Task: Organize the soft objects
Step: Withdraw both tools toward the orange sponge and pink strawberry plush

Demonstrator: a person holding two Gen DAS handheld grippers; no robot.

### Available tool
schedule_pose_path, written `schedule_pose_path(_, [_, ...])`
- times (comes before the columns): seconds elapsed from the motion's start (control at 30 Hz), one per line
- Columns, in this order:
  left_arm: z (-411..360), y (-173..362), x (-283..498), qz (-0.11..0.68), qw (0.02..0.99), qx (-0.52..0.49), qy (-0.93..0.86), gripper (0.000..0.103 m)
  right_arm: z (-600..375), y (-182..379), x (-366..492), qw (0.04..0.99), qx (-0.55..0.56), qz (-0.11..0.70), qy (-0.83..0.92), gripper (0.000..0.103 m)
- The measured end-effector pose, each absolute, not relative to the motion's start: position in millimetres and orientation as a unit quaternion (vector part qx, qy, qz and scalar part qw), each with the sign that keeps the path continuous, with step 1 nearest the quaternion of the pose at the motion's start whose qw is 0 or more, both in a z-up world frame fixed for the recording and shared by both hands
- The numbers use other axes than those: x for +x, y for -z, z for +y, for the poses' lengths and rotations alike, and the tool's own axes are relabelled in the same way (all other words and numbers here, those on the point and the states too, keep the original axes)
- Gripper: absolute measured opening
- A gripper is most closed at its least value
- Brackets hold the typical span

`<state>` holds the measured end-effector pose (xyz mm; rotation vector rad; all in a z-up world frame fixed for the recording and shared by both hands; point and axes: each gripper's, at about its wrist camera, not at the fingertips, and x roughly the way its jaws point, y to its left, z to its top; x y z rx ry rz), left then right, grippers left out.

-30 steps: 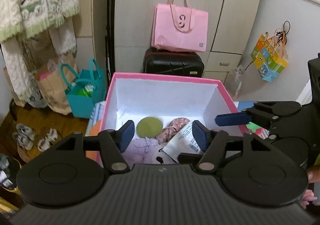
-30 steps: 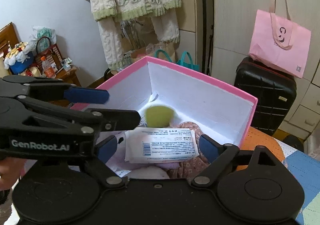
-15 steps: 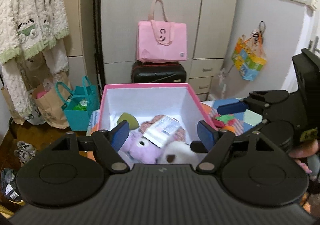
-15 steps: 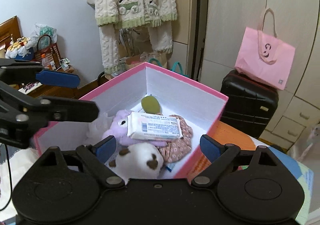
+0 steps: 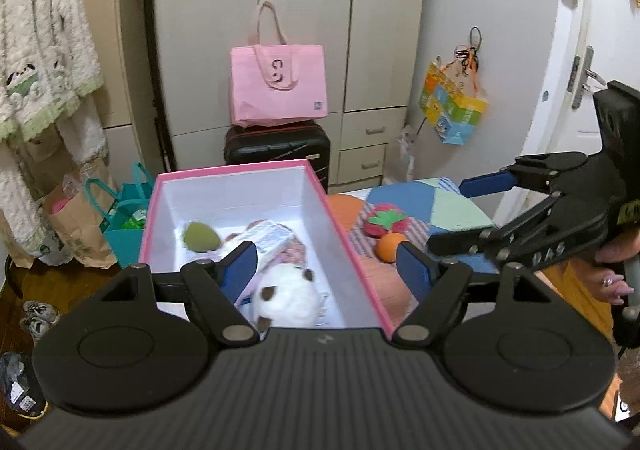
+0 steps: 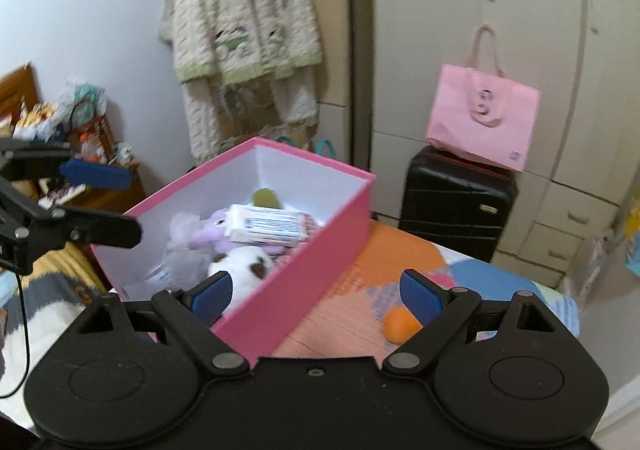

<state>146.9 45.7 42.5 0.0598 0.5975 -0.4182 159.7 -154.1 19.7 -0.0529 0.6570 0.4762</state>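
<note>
A pink box [image 5: 340, 234] [image 6: 320, 246] with a white inside stands on a patchwork-covered table. In it lie a white-and-brown plush [image 5: 286, 296] [image 6: 244, 268], a purple plush [image 6: 212, 234], a white tissue pack [image 5: 268, 236] [image 6: 268, 223] and a green round toy [image 5: 200, 237] [image 6: 266, 197]. To the right of the box lie a red strawberry plush [image 5: 386, 219] and an orange ball [image 5: 390, 248] [image 6: 400, 324]. My left gripper [image 5: 328, 270] is open and empty above the box's near end. My right gripper [image 6: 316, 296] is open and empty, to the right of the box.
A black suitcase [image 5: 278, 151] with a pink tote bag [image 5: 278, 89] on it stands behind the table by the wardrobe. Teal and paper bags [image 5: 120, 209] sit on the floor at left. A knitted garment [image 6: 244, 9] hangs on the wall.
Both grippers have pulled back and up from the box. The right one has swung rightward, and the strawberry plush and orange ball have come into view.
</note>
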Motion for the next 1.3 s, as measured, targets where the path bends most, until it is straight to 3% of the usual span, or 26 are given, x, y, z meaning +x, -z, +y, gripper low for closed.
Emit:
schedule_pose_path(0.13, [19.8,-36.9,150.2,0.294,0.932,0.034,0.209,0.076,-181.5,-12.5,159.8,0.921,0.022,0.317,-0.227,0.093])
schedule_pose_path(0.9, [-105.6,16.9,184.1,0.312,0.926,0.058,0.204,0.076,-264.6,34.5,226.7,0.912,0.062,0.304,-0.269,0.092])
schedule_pose_path(1.3, [-140.8,58.7,210.1,0.326,0.928,0.067,0.168,0.074,-249.6,66.7,271.3,0.892,-0.007,0.321,-0.318,0.078])
